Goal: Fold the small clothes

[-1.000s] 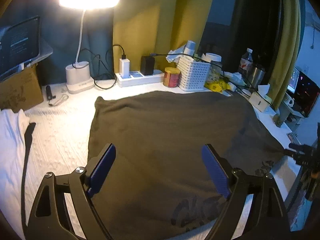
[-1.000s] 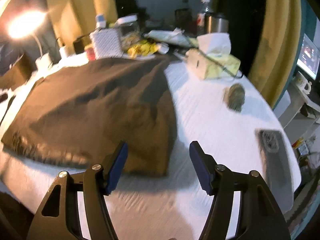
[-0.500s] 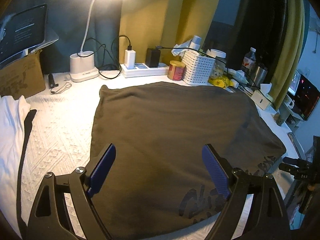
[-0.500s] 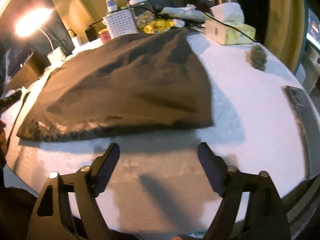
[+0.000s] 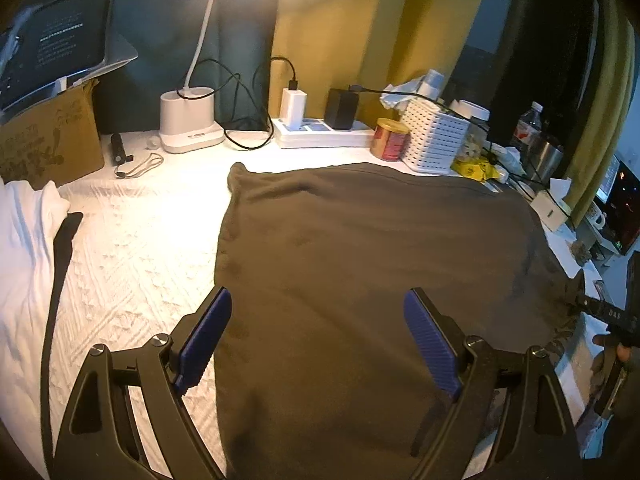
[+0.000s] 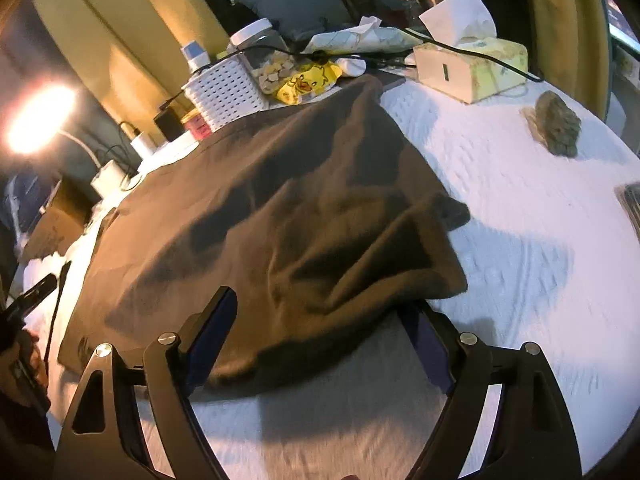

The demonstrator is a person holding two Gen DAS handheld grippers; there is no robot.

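Both tools moved down toward the brown shirt [image 5: 372,264]; left tool [image 5: 318,340] and right tool [image 6: 320,334] gape, released, straddling its near edge for pinching.

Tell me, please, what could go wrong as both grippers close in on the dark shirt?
The right gripper, open, straddles a rumpled shirt corner; it might pinch one layer only. The left gripper, open, sits over the middle, not an edge. A far fold could knock the red can.
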